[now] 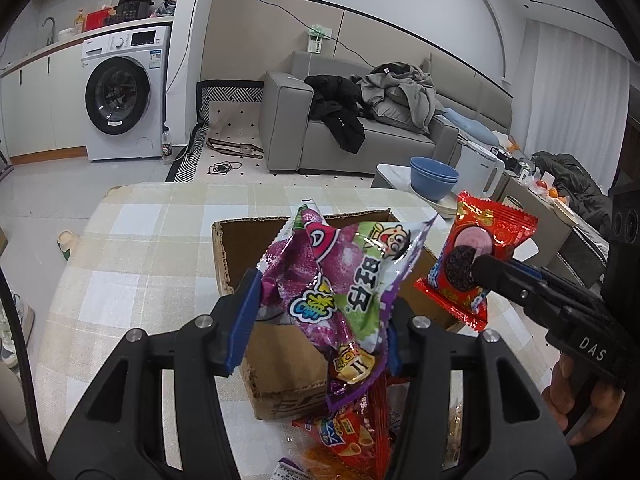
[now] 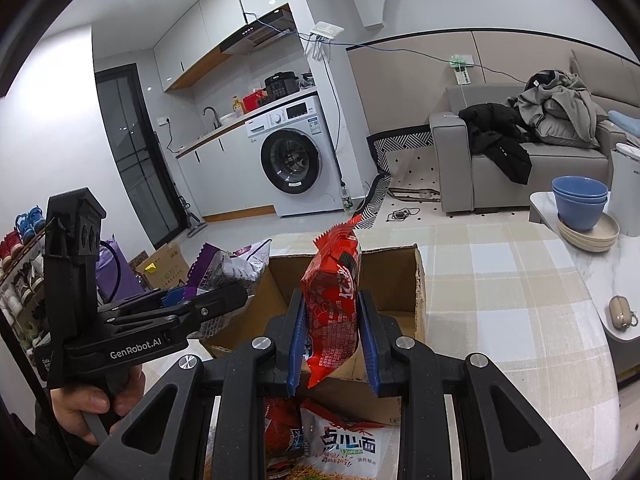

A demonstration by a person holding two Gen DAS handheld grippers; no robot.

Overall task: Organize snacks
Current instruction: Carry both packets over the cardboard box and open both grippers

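- The left gripper (image 1: 320, 300), black with blue pads, is clamped on a crinkled purple-and-green foil snack bag (image 1: 336, 276), which stands up between its two fingers and hangs above the open box.
- The right gripper (image 2: 332, 332), of the same black-and-blue make, is closed on a red foil cookie packet (image 2: 334, 300) printed with a dark sandwich cookie; the packet rises upright from the pads.
- In the left wrist view the right gripper (image 1: 478, 266) enters from the right side, its packet (image 1: 472, 256) held just beside the purple bag and near the box's right wall.
- In the right wrist view the left gripper (image 2: 240, 294) comes in from the left with the purple bag (image 2: 224, 272) in its tips; a person's hand (image 2: 86, 404) wraps its handle.
- A second hand (image 1: 568, 396) grips the handle of the right gripper at the far right of the left wrist view.
- An open brown cardboard box (image 1: 280, 364) sits on the table directly below both held snacks, its flaps ragged.
- More snack packets (image 2: 340, 444) in red, orange and white wrappers lie on the table in front of the box, nearest the cameras.
- The table carries a beige-and-white checked cloth (image 1: 152, 248).
- Beyond it, stacked blue bowls (image 2: 580, 200) rest on cream plates on a white side table.
- Further back stand a grey sofa (image 1: 360, 140) piled with dark and grey clothes and a white front-loading washing machine (image 1: 124, 92).
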